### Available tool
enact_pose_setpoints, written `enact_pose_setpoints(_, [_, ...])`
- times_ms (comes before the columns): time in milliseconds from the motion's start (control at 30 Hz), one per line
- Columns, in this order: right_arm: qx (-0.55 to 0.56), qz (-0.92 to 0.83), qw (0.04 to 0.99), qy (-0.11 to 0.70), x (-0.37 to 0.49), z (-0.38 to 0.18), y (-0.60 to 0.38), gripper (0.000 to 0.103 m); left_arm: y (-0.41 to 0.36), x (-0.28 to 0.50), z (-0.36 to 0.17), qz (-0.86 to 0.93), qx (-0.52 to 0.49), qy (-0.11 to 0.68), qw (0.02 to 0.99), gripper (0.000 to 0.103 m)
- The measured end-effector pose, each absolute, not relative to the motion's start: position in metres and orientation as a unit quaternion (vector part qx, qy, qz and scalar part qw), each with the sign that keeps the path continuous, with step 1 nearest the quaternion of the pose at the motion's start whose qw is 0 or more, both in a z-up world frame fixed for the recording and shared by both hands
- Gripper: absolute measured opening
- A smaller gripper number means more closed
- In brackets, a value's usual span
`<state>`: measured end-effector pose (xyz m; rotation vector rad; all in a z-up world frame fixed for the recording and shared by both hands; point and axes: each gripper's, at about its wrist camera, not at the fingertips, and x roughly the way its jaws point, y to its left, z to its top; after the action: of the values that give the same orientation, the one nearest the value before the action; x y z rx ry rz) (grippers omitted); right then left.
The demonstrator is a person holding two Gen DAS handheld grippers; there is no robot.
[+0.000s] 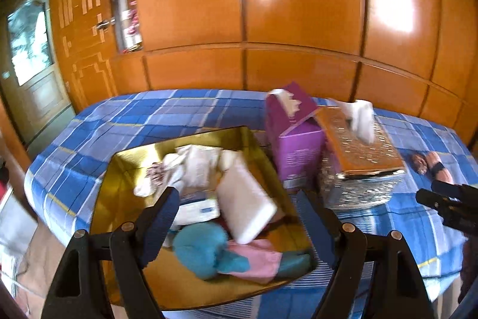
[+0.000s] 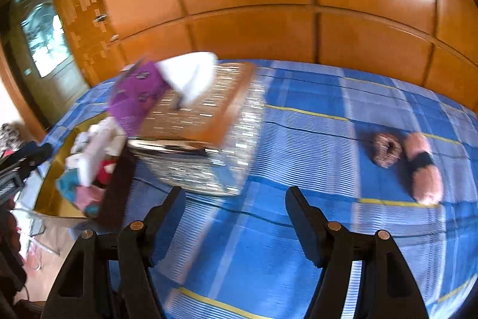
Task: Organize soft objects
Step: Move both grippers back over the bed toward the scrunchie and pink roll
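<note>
On the blue plaid bedspread (image 2: 298, 115) a gold tray (image 1: 125, 169) sits near the left edge, already heaped with soft things: white tissue packs (image 1: 245, 199), a teal plush (image 1: 203, 253) and a pink cloth (image 1: 257, 259). Just beside its right rim stand a purple tissue box (image 1: 295, 133) and a sequinned tissue box (image 2: 203, 121), touching each other. Well apart, toward the right edge, lie a brown scrunchie (image 2: 387, 150) and a fluffy pink scrunchie (image 2: 424, 169) with a dark band, just beside each other.

The left gripper (image 1: 236, 217) hovers over the tray, jaws wide apart and empty. The right gripper (image 2: 236, 226) is likewise spread and empty, above bare bedspread, the scrunchies ahead to its right.

The step in hand looks like fetching a scrunchie. To do it well, the right gripper should straddle one scrunchie only, come down steeply, and pinch fluff without catching the bedspread.
</note>
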<state>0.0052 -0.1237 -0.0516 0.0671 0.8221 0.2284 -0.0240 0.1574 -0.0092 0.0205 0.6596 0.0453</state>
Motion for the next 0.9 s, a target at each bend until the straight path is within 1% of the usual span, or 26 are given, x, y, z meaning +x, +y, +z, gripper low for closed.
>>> enact_pose_setpoints(133, [0.045,0.053,0.906,0.418,0.0,-0.063,-0.168,0.07,0.13,-0.024,-0.001,-0.029,0.032,0.316,0.948,0.081])
enact_pose_setpoints(333, [0.077,-0.045,0.893,0.44,-0.022,-0.081,-0.245,0.07,0.065,-0.02,0.019,-0.146,0.075,0.3,0.94,0.081])
enact_pose_setpoints(533, [0.117,-0.113,0.882,0.443,-0.044,-0.094,-0.299,0.07,-0.014,0.0,0.025,-0.231,0.105,0.315,0.914,0.081])
enact_pose_setpoints(633, [0.146,-0.133,0.877,0.438,-0.047,-0.099,-0.317,0.07,-0.058,0.017,0.017,-0.258,0.12,0.337,0.897,0.081])
enact_pose_setpoints(700, [0.16,-0.136,0.876,0.435,-0.048,-0.099,-0.324,0.07,-0.086,0.035,0.006,-0.283,0.107,0.362,0.882,0.081])
enact_pose_setpoints(900, [0.16,-0.133,0.877,0.433,-0.05,-0.1,-0.328,0.07,-0.166,0.084,-0.044,-0.307,0.133,0.42,0.844,0.08])
